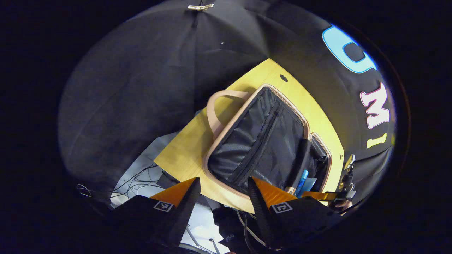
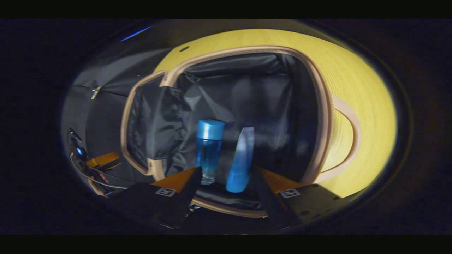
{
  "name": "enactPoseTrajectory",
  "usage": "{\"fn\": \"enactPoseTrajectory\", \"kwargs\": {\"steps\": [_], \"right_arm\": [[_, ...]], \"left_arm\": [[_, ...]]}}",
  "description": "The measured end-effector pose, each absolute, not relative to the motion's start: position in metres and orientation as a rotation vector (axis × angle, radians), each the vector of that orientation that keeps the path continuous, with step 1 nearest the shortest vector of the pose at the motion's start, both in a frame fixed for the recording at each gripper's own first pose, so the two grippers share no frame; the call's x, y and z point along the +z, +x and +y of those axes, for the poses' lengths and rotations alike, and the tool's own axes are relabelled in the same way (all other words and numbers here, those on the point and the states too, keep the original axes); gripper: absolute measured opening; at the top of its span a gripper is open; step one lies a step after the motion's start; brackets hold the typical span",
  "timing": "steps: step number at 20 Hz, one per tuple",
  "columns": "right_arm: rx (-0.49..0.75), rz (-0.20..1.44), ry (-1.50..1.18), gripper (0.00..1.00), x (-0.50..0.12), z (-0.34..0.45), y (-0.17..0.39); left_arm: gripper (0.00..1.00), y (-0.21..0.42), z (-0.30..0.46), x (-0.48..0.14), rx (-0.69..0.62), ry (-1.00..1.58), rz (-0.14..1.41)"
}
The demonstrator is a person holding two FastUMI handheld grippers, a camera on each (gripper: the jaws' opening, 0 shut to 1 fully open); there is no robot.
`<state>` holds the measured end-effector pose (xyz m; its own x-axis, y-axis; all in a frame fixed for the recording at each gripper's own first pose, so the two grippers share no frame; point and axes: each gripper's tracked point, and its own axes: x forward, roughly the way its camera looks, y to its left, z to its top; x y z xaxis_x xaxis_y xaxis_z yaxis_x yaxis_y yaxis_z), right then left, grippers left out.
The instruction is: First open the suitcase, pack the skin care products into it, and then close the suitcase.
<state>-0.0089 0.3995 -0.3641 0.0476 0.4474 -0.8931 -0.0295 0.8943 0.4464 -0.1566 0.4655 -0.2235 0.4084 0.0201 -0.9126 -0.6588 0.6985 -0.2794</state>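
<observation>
You have 1 open suitcase on 1 yellow table. Inside it lie 2 skin care items: 1 blue bottle and 1 blue tube. You hold 2 grippers, left gripper and right gripper.

A recording booth: black cloth wall, wooden table, loose cables.

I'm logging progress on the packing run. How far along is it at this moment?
Done: the beige-trimmed suitcase with black lining lies open on the yellow wooden table, and a clear blue bottle with a blue cap and a blue squeeze tube are inside. In hand: nothing; the right tongs and the left tongs are open and empty. Left: closing the suitcase lid.
</observation>
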Motion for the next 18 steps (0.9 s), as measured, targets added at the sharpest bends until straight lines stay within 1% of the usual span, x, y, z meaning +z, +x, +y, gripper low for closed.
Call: {"fn": "enactPoseTrajectory", "kwargs": {"steps": [1, 2, 3, 5, 7, 9, 12, 16, 18], "right_arm": [[0.401, 1.420, 0.307, 0.98, -0.355, 0.397, -0.004], [0.431, 1.361, 0.262, 0.93, -0.346, 0.396, 0.000], [0.464, 1.305, 0.229, 0.98, -0.335, 0.393, 0.004], [0.504, 1.212, 0.173, 0.98, -0.316, 0.388, 0.013], [0.505, 1.147, 0.146, 0.98, -0.301, 0.377, 0.019], [0.488, 1.105, 0.171, 0.98, -0.287, 0.369, 0.027], [0.464, 1.086, 0.186, 0.97, -0.283, 0.357, 0.030], [0.430, 1.090, 0.154, 0.98, -0.288, 0.337, 0.026], [0.410, 1.106, 0.157, 0.98, -0.289, 0.328, 0.021]], "left_arm": [[0.86, -0.152, 0.475, -0.221, 0.475, -0.681, 1.071], [0.85, -0.144, 0.483, -0.218, 0.473, -0.668, 1.063], [0.86, -0.135, 0.494, -0.214, 0.477, -0.652, 1.050], [0.85, -0.112, 0.512, -0.206, 0.488, -0.637, 1.019], [0.85, -0.093, 0.533, -0.204, 0.504, -0.632, 1.003], [0.85, -0.082, 0.558, -0.214, 0.546, -0.564, 1.030], [0.86, -0.068, 0.573, -0.239, 0.565, -0.553, 1.123], [0.85, -0.059, 0.571, -0.278, 0.586, -0.519, 1.215], [0.85, -0.061, 0.576, -0.297, 0.623, -0.525, 1.251]]}}
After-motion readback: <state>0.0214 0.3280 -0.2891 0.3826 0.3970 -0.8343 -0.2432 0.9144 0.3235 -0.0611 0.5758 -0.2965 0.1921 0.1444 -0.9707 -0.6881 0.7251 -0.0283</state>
